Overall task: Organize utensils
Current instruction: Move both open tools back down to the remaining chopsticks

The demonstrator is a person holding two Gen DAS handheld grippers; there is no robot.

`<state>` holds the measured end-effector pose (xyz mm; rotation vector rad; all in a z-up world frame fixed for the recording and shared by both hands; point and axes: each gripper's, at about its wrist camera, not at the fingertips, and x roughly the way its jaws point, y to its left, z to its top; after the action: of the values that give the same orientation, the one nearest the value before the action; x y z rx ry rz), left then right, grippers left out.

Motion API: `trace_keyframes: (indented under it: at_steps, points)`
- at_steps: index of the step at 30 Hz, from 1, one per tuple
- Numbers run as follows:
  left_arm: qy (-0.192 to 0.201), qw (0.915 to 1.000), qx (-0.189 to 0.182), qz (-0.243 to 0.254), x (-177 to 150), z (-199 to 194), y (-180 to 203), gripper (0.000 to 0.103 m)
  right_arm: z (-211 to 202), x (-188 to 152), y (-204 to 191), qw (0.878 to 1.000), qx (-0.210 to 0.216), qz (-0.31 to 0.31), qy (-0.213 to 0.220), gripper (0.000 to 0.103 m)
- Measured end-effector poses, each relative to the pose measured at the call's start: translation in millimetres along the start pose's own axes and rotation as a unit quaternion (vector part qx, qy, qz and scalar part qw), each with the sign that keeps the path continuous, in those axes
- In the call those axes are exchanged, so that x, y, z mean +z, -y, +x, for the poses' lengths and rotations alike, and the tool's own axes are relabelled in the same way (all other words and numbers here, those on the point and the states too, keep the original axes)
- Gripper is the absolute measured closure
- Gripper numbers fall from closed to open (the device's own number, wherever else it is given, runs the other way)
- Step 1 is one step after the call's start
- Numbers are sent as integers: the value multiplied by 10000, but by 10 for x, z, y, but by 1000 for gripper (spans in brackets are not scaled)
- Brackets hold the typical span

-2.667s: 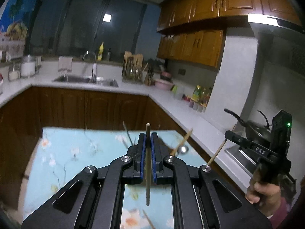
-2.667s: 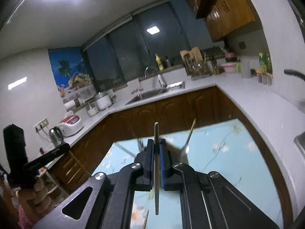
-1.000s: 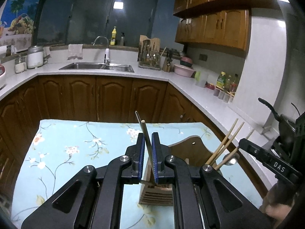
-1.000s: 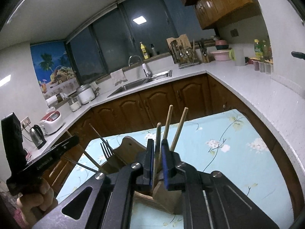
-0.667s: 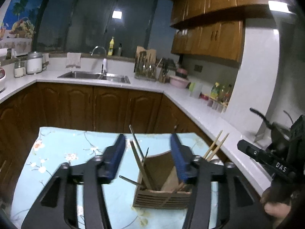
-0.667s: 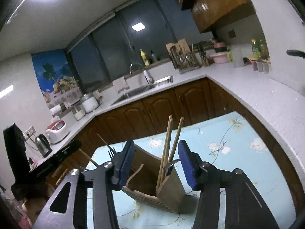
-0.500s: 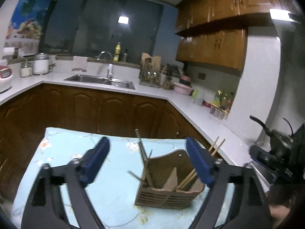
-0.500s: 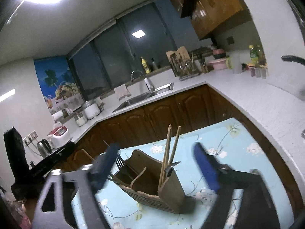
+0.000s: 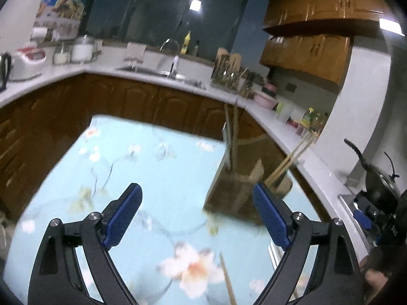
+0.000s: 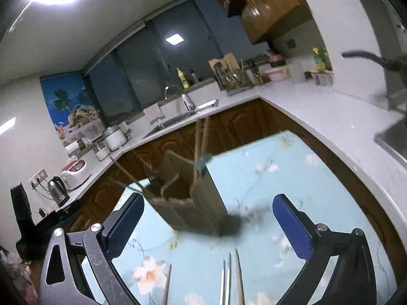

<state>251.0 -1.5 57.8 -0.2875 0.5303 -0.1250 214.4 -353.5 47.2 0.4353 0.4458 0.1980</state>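
The wooden utensil holder (image 10: 189,198) stands upright on the flowered blue cloth of the counter (image 10: 287,178), between the two views. It already carries chopsticks (image 10: 199,139) leaning up out of one compartment, a fork (image 10: 151,172) in another, and in the left view a further pair of chopsticks (image 9: 290,160) slanting toward the right. More utensils lie loose on the cloth nearer the cameras: a chopstick (image 9: 227,282) at the bottom of the left view, and in the right view thin metal and wooden pieces (image 10: 230,279) side by side, too cut off to name with certainty

The left tongs (image 9: 197,216) are spread wide and hold nothing; the right tongs (image 10: 208,223) are likewise released and empty, their blue pads well apart. Both hover above the cloth, short of the holder

The step in hand appears to be the fetch between placements. The next move likely calls for dropping each pair of tongs to a loose piece, closing across its thin shaft near the middle so it does not pivot, then lifting it upright over a free compartment
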Motion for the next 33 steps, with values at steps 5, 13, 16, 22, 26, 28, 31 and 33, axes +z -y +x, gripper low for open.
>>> trace_keyframes:
  at_steps: [5,13,16,22,26,28,31,33]
  points:
    - [-403,9990,97,-164,-430,-86,-110,12,-113,-311,129,9991,-249,153,-314,0]
    - [-807,9960,209,-320,-934,-187,-248,12,-198,-744,277,9958,-547,132,-722,0]
    - [-919,9947,240,-383,-1046,-207,-299,12,-205,-853,301,9948,-583,87,-830,0]
    - [-1076,9932,240,-375,-1186,-190,-294,12,-190,-980,289,9928,-747,-141,-928,1]
    - [-1154,9927,215,-265,-1200,-144,-214,12,-150,-998,275,9918,-758,-239,-1005,2]
    - [-1202,9923,192,-215,-1200,-115,-175,12,-120,-996,258,9914,-733,-297,-1044,2]
    - [-1264,9917,155,-161,-1199,-65,-110,12,-59,-989,218,9895,-837,-429,-1093,5]
    - [-1299,9914,108,-124,-1198,-26,-65,12,-8,-984,211,9885,-815,-469,-1182,12]
